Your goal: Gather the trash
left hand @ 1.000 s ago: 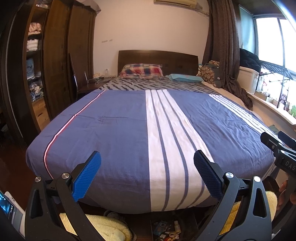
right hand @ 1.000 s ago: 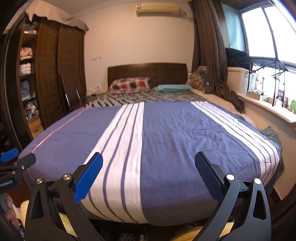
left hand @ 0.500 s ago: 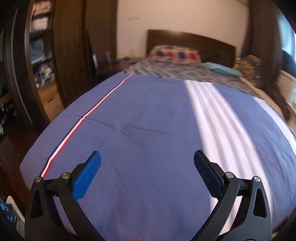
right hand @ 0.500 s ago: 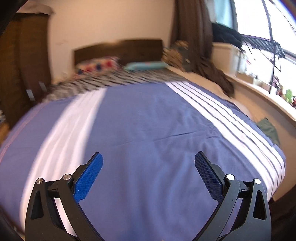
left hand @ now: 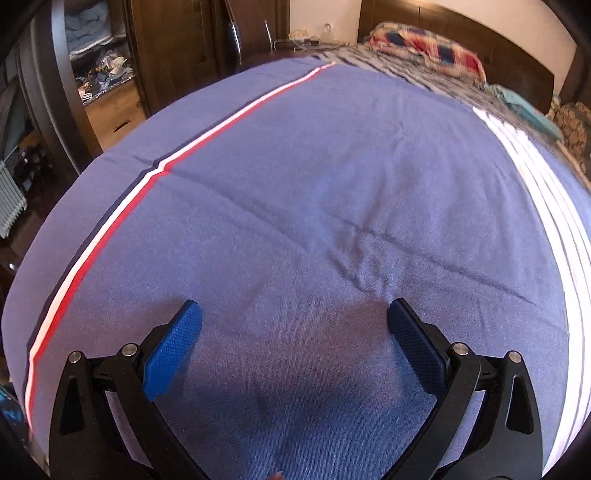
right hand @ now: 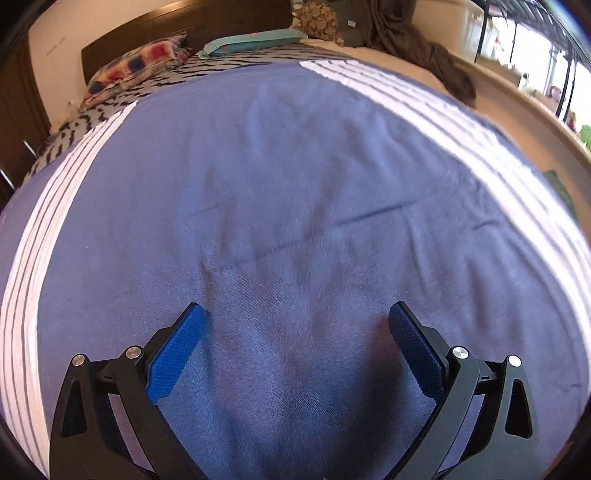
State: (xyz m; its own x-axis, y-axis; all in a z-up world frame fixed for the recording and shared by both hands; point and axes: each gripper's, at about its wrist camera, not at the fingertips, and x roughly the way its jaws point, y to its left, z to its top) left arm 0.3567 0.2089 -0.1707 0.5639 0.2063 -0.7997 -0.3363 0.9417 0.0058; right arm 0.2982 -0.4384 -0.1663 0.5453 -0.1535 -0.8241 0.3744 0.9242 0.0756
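Observation:
No trash shows in either view. My left gripper (left hand: 293, 314) is open and empty, close above the blue bedspread (left hand: 314, 192), right of its red and white stripe (left hand: 122, 206). My right gripper (right hand: 295, 314) is open and empty, close above the blue bedspread (right hand: 295, 177), between two bands of white stripes (right hand: 48, 221). Both grippers cast shadows on the cloth just under them.
A plaid pillow (left hand: 424, 44) and a teal pillow (right hand: 255, 38) lie at the wooden headboard (right hand: 184, 16). A dark wardrobe with open shelves (left hand: 107, 62) stands left of the bed. A window ledge (right hand: 517, 110) and a dark curtain (right hand: 417, 40) run along the right.
Both grippers have moved forward and down from the foot of the bed to just above the bedspread, the left drifting left, the right drifting right. Both stay open.

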